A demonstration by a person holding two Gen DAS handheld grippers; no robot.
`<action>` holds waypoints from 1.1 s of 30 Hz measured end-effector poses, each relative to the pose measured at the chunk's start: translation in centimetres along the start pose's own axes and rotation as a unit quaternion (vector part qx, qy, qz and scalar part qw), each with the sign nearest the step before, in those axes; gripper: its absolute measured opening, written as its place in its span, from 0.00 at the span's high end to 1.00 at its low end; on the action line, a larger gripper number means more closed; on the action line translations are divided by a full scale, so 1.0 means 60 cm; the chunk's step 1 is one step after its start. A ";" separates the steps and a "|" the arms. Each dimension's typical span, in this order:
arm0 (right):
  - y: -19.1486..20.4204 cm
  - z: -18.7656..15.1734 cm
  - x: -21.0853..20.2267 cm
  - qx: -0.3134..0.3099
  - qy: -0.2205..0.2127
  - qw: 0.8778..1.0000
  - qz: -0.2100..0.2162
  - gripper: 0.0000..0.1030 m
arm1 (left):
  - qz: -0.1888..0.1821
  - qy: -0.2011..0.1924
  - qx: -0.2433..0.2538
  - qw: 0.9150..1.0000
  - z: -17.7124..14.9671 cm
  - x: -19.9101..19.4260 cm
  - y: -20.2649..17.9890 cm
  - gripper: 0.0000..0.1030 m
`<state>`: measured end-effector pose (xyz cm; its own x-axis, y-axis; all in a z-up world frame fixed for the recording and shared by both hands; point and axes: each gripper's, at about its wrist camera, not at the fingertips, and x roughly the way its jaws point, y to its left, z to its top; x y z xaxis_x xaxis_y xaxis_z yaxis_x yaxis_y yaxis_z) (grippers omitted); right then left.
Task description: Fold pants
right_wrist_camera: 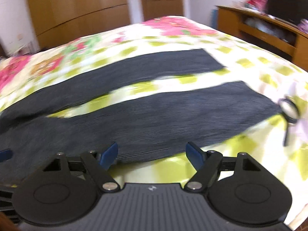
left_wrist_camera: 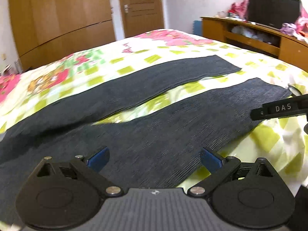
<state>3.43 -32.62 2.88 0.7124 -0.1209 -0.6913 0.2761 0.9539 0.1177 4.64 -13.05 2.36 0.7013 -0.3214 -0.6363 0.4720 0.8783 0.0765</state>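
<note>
Grippers first. The left gripper (left_wrist_camera: 155,156) stands with its blue pads spread wide and nothing between them; it hovers over the near leg of the pants (left_wrist_camera: 154,127), with no contact evident. The right gripper (right_wrist_camera: 152,154) is likewise spread and empty, its pads above the near edge of that same leg, where dark cloth gives way to the quilt (right_wrist_camera: 169,165).

Position of the garment: the pants lie flat on the bed, both legs stretched out and well apart from each other, a strip of green-checked quilt showing between them. The far leg (left_wrist_camera: 146,84) runs roughly parallel to the near one, both hems toward the right of the pictures.

Step in hand, by judgement: no fold is yet made; the garment is laid out and the grippers appear to be placing themselves for the first one. The next move would call for both grippers to pinch the near leg along its outer edge, lift together and carry it onto the far leg, edges matched.

Differences between views: the left wrist view alone shows the other gripper's finger, marked DAS (left_wrist_camera: 281,109), entering from the right, and is the sharper. The right wrist view, blurred, shows more clearly a small ringed object (right_wrist_camera: 289,108) on the quilt just beside the near hem; its nature cannot be told.
</note>
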 end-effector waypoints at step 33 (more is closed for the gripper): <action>-0.301 0.048 0.097 0.257 0.008 0.966 0.009 0.97 | -0.105 0.029 0.116 0.987 0.053 0.117 -0.193 0.00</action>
<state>4.45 -51.35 -1.26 0.7116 -0.0976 -0.6958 0.5504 0.6929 0.4657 5.79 -26.62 -0.57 0.5459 -0.4619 -0.6990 0.7183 0.6876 0.1066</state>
